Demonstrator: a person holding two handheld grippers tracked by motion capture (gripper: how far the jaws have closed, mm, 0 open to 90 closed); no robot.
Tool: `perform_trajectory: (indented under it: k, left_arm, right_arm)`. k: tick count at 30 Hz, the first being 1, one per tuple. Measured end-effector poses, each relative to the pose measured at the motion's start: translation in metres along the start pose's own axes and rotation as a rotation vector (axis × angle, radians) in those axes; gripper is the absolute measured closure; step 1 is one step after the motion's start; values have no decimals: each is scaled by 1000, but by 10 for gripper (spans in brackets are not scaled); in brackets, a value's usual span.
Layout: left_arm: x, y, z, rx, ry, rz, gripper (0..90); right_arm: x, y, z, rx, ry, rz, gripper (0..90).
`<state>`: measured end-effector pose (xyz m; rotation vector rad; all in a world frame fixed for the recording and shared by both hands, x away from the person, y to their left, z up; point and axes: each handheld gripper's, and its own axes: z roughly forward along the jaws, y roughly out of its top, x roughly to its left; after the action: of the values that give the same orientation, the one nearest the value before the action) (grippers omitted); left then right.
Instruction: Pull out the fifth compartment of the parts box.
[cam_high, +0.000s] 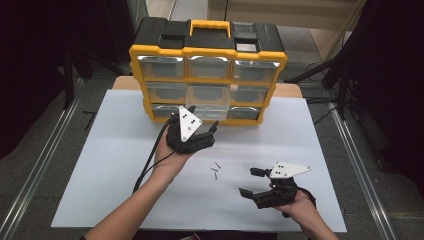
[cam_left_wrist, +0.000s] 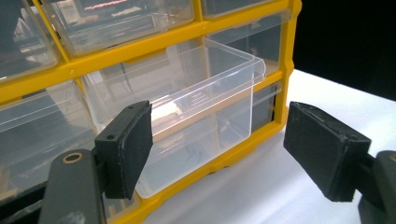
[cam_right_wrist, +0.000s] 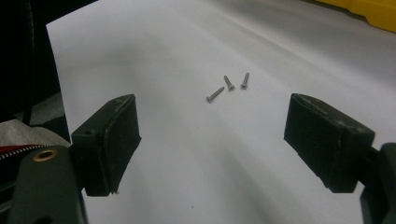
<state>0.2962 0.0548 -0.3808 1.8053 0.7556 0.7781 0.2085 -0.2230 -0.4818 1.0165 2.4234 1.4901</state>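
Screws (cam_right_wrist: 228, 86), three, lie loose on white desk (cam_high: 120, 170) ahead of right claw (cam_right_wrist: 210, 140), jaws wide, empty. Judged light, tiny, slippery: pinch mid-shank. Left claw (cam_left_wrist: 217, 147) wide, empty, facing pulled-out clear drawer (cam_left_wrist: 187, 107).

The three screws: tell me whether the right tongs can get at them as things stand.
Probably yes. The right tongs stand open and point at the three screws, which lie loose on the bare white tabletop with nothing between.
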Motion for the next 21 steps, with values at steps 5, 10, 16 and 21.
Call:
perform_trajectory:
  k: [5,10,16,21]
  left_arm:
    - [5,-4,-3,0,-62,-15,240]
    - [16,-10,-6,6,-116,-47,240]
    - [27,-18,-11,13,-157,-73,240]
    - [34,-24,-16,24,-213,-62,240]
  right_arm:
    - [0,0,0,3,2,2,192]
    - [0,0,0,-4,2,-2,196]
    - [0,0,0,-9,3,-6,196]
    - [-1,0,-1,-16,5,-6,202]
